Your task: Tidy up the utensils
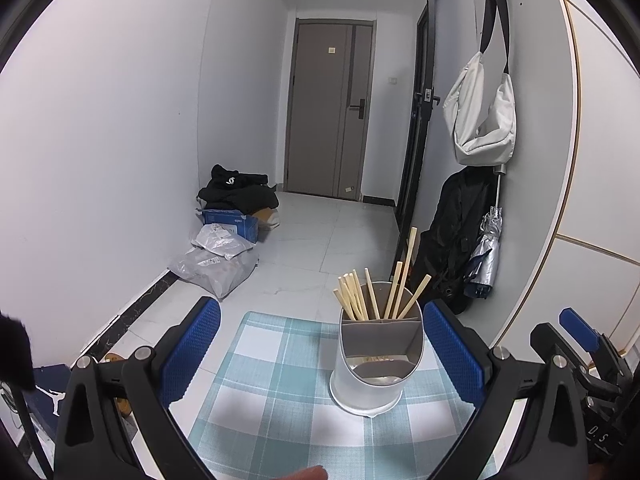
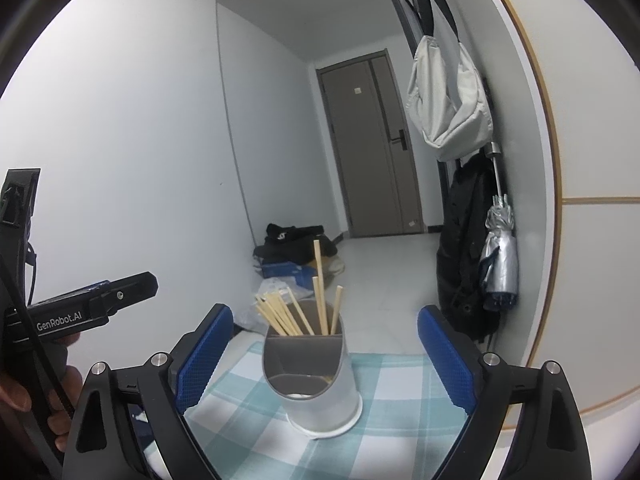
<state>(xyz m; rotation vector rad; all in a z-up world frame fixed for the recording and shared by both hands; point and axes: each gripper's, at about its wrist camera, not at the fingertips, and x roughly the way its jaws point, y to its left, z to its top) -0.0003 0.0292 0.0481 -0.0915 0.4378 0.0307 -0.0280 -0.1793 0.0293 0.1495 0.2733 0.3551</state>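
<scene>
A white utensil holder with grey divided compartments stands on a blue-and-white checked cloth. Several wooden chopsticks stand in its back compartments; the front compartment looks nearly empty. My left gripper is open and empty, and the holder sits between its blue pads, nearer the right one. In the right wrist view the same holder with chopsticks stands on the cloth. My right gripper is open and empty, straddling the holder without touching it.
The left gripper's body shows at the left of the right wrist view. Beyond the table lie a tiled floor, bags and boxes by the left wall, a door, and a hanging bag, backpack and umbrella at right.
</scene>
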